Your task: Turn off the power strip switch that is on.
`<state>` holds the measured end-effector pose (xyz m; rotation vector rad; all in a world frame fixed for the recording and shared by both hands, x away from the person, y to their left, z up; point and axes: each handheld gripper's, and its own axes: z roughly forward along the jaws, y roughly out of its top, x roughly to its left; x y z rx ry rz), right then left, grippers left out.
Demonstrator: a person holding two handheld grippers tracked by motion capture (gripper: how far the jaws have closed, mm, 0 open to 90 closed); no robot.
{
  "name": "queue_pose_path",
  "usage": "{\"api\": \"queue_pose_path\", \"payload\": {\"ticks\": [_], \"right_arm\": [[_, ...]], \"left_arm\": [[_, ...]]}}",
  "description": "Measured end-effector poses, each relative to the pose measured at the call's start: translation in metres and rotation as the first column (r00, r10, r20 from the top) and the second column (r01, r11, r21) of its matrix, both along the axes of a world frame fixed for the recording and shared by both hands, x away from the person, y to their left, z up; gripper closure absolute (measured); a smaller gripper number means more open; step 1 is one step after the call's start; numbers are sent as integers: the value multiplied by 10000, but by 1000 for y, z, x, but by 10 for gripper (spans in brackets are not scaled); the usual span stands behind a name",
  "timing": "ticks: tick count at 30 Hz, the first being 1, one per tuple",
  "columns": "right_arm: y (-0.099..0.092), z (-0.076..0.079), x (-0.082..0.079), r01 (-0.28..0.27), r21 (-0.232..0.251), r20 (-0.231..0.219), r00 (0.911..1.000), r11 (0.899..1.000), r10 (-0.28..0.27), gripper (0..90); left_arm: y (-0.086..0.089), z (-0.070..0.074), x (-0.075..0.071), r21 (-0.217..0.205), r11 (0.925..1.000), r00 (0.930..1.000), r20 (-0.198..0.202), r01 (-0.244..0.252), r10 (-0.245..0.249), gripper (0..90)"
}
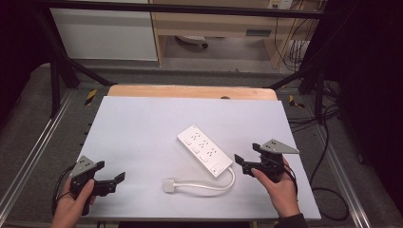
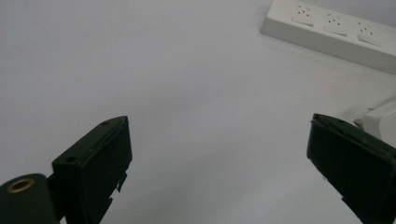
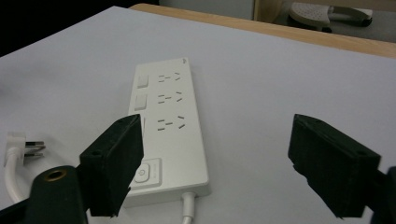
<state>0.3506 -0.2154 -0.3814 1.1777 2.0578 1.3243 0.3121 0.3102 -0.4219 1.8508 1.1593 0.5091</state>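
Fingers of left gripper [image 1: 110, 182] and right gripper [image 1: 247, 164] spread wide, nothing held. White power strip [image 1: 205, 150] lay diagonally mid-table on the white table sheet [image 1: 138, 123], just beside the right gripper; its cord [image 1: 209, 185] looped back to the plug [image 1: 169, 185], nearer the left. Judged as the approach step, no contact made. Next move probably called for closing the right gripper on the strip's switch end, the left on the plug. Nothing stood between; wooden table edge [image 1: 190, 91] and floor cables [image 1: 328, 190] lay well apart.
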Motion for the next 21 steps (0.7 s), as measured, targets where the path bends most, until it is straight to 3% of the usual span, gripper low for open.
{"api": "queue_pose_path", "payload": {"ticks": [10, 21], "right_arm": [[5, 4, 4, -27, -146, 46, 10000, 9999, 28, 397], [8, 9, 6, -249, -136, 481, 9985, 9996, 256, 645]], "left_arm": [[-1, 1, -1, 14, 10000, 10000, 42, 39, -39, 67], [-1, -1, 0, 32, 10000, 10000, -68, -13, 14, 68]]}}
